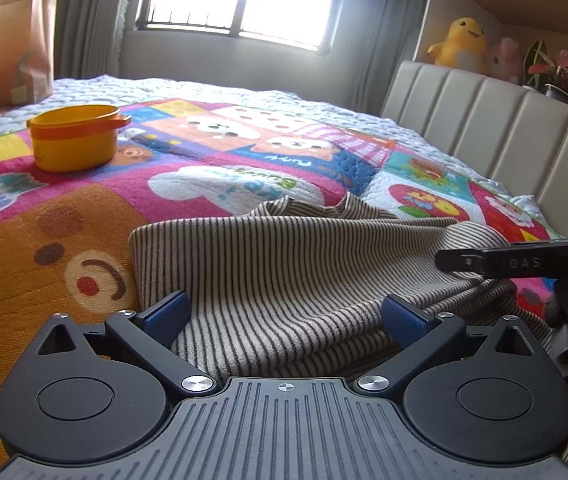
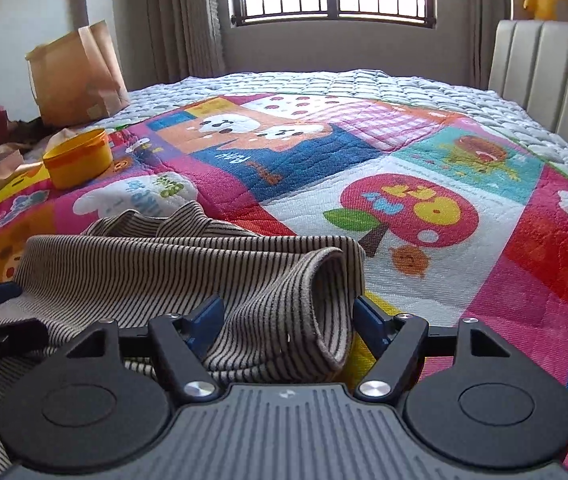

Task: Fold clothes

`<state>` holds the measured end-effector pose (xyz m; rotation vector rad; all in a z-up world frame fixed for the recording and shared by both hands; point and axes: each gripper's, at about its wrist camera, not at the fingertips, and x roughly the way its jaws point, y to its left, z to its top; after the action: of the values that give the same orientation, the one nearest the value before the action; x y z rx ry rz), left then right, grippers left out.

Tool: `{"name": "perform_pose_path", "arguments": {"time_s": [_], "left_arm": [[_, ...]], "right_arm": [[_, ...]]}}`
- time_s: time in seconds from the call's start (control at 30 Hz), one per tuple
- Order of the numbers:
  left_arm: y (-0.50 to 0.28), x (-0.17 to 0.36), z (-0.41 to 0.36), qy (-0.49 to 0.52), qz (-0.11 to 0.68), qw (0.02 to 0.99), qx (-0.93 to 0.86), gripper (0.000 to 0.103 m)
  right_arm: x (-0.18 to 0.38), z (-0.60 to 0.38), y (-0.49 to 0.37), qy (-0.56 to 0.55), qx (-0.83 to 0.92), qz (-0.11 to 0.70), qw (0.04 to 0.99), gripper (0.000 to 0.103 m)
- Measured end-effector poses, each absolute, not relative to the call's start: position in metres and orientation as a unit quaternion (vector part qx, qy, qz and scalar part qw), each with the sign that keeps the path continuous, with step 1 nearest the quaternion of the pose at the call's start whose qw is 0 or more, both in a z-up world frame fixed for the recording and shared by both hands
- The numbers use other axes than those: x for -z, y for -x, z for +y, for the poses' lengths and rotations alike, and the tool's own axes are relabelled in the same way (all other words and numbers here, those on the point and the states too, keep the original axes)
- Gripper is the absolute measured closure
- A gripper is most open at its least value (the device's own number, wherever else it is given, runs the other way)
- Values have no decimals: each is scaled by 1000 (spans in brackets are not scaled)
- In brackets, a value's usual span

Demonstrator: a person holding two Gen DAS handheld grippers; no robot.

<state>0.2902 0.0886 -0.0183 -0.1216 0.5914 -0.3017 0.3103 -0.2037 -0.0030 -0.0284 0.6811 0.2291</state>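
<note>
Left wrist view: left gripper (image 1: 284, 314) spread, straddling near edge of striped shirt (image 1: 284, 264) bunched on quilt (image 1: 84, 208). Right gripper (image 2: 288, 322) likewise spread around sleeve cuff (image 2: 324, 300); both probably poised to pinch for fold.

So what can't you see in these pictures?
- Near edge of the striped garment: in both wrist views, hidden under the gripper bodies.
- What kind of garment it is: it lies bunched, so I cannot tell.
- Inside of the orange cup: left wrist view, hidden by its own wall.
- Right gripper: left wrist view, cut off by the right edge.
- Writing on the paper bag: right wrist view, too small.
</note>
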Motion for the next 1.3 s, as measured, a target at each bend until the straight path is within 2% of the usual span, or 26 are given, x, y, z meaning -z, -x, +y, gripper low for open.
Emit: {"name": "perform_pose_path", "arguments": {"time_s": [0.2, 0.33, 0.6, 0.67, 0.73, 0.77, 0.8, 0.83, 0.87, 1.03, 1.2, 1.3], "left_arm": [[-290, 18, 88, 58, 292, 943, 147, 0], [-289, 18, 90, 64, 290, 943, 149, 0], [-289, 18, 93, 75, 289, 942, 153, 0], [-289, 19, 94, 81, 288, 941, 155, 0], [-290, 18, 96, 87, 287, 941, 157, 0], [-289, 16, 99, 94, 286, 940, 159, 0], [-289, 15, 101, 101, 285, 939, 161, 0], [-289, 13, 103, 107, 284, 939, 163, 0], [-287, 11, 109, 124, 282, 936, 167, 0], [-268, -12, 158, 239, 265, 918, 175, 0], [-248, -44, 185, 265, 230, 923, 155, 0], [-238, -61, 193, 271, 214, 927, 144, 0]], "right_arm": [[-38, -206, -312, 18, -134, 293, 946, 31], [-44, -180, -347, 13, -169, 302, 938, 34], [14, -136, -413, 25, -172, 369, 913, 35], [17, -133, -409, 37, -178, 362, 914, 35], [17, -129, -405, 54, -188, 356, 914, 48], [15, -125, -402, 69, -193, 349, 914, 65], [14, -119, -397, 91, -199, 342, 914, 75], [12, -114, -391, 113, -207, 335, 912, 84], [10, -109, -385, 133, -215, 328, 910, 88], [-28, -125, -342, 121, -265, 293, 911, 92], [-74, -164, -257, 64, -307, 263, 912, 92], [-73, -180, -207, 41, -312, 274, 909, 92]]}}
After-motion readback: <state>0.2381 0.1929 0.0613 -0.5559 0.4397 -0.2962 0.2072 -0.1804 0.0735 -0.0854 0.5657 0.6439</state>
